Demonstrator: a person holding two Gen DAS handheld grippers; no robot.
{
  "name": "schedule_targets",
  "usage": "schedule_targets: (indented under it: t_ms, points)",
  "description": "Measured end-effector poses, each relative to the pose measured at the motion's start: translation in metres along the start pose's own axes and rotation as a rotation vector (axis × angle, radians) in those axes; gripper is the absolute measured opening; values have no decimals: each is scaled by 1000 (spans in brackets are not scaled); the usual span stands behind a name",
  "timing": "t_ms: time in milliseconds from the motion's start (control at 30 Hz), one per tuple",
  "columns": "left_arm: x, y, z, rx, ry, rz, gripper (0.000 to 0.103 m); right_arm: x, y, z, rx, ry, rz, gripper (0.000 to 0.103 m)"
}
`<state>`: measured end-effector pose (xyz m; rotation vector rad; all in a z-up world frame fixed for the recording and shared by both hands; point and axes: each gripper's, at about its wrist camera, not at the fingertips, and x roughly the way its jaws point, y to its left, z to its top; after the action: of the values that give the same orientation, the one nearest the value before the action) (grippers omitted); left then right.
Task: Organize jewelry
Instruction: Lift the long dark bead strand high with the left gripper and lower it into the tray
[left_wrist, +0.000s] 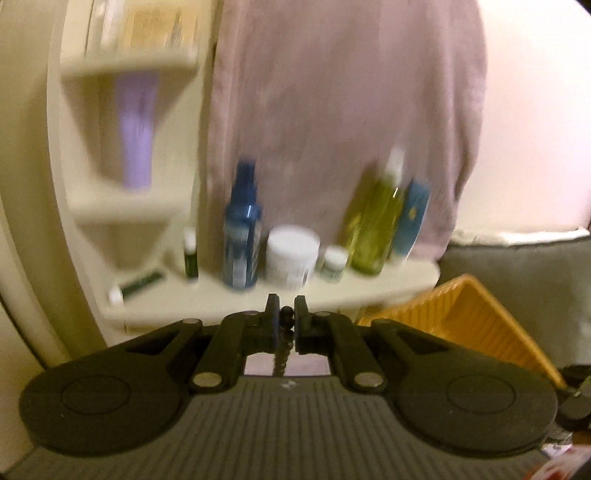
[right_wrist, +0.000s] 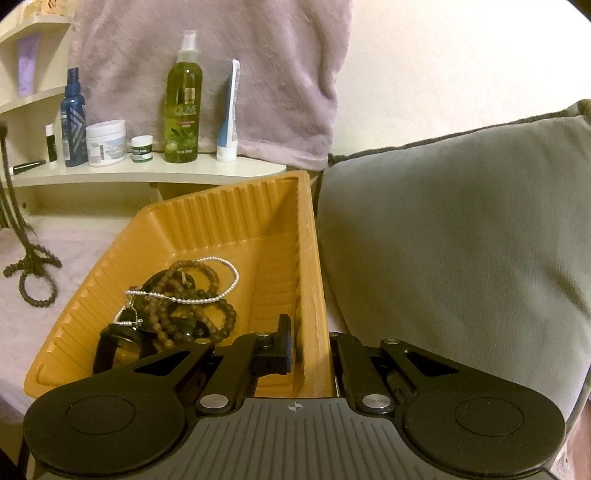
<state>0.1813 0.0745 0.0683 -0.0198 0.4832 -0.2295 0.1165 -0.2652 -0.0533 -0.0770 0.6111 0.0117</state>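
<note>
Your left gripper (left_wrist: 286, 314) pinches the dark bead strand (left_wrist: 285, 332), which hangs below; your right gripper (right_wrist: 310, 350) clamps the near wall of the orange tray (right_wrist: 236, 210).

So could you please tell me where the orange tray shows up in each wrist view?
Left wrist view: the orange tray sits at lower right, below the shelf's right end, partly cut off by the gripper body.
Right wrist view: it fills the centre, jewelry inside, its right wall clamped by the right gripper.
Shared landmark: the green olive spray bottle on the shelf.

Both wrist views face the shelf (left_wrist: 273, 299) of bottles; the left, blurred, seems nearer.
</note>
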Motion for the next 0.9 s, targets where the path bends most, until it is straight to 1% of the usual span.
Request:
schedule_targets:
  t_ms: [267, 433, 633, 833, 900]
  points:
    - [-33, -17, 55, 72, -118, -34, 6, -3, 2, 3, 1, -12, 6, 5]
    - [-49, -26, 79, 91, -177, -53, 6, -3, 4, 5, 0, -18, 9, 5]
    - [-65, -41, 107, 114, -234, -107, 6, -4, 4, 5, -1, -21, 9, 5]
    - [-78, -66, 132, 161, -292, -157, 6, -4, 5, 7, -2, -23, 10, 5]
    - [-80, -75, 140, 163, -305, -187, 6, -4, 5, 7, -1, -23, 10, 5]
